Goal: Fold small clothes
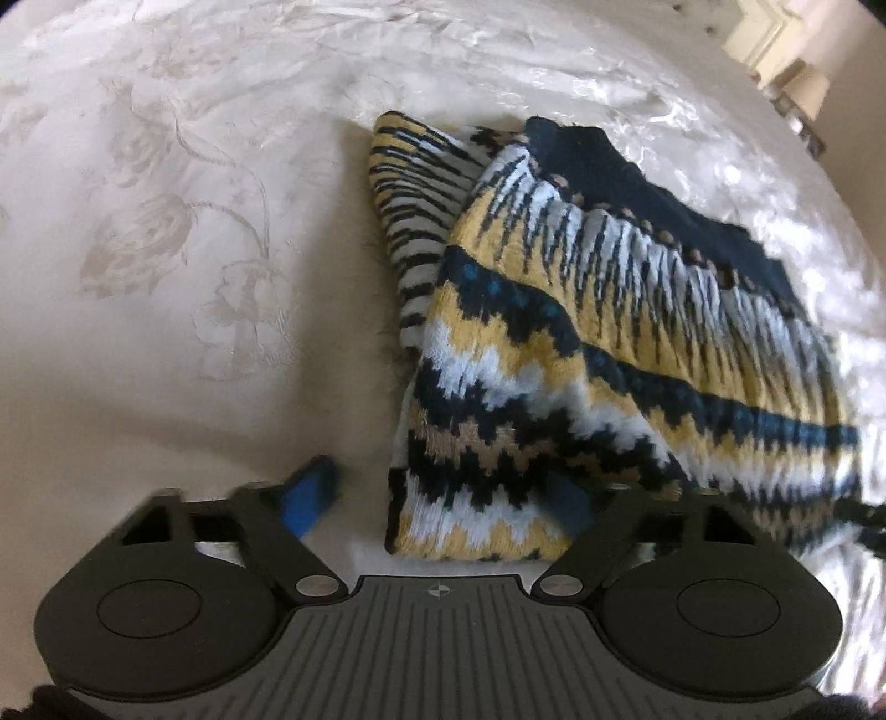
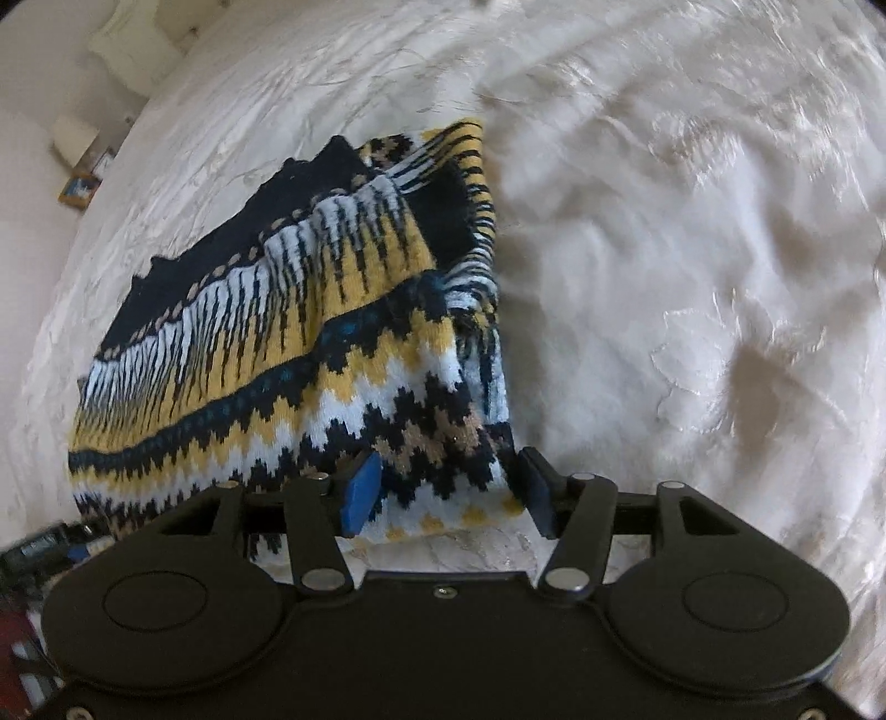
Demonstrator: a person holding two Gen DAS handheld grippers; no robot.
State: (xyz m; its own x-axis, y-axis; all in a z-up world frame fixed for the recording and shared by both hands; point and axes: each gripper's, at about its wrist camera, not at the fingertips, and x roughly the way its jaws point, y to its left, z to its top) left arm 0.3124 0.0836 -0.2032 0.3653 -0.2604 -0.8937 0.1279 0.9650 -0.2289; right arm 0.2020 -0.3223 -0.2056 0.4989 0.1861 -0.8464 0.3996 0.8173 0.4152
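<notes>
A knitted sweater (image 1: 581,332) with navy, yellow, white and tan zigzag bands lies partly folded on a white bedspread (image 1: 166,221). My left gripper (image 1: 437,498) is open, its blue pads wide apart; the sweater's near left corner lies between them, with the right pad partly under the knit. In the right wrist view the same sweater (image 2: 310,343) lies left of centre. My right gripper (image 2: 448,493) is open, its pads either side of the sweater's near right corner without pinching it.
The white floral bedspread (image 2: 692,277) spreads around the sweater in both views. Pale furniture (image 1: 775,50) stands beyond the bed's far edge. A small framed object (image 2: 77,191) lies on the floor at the left.
</notes>
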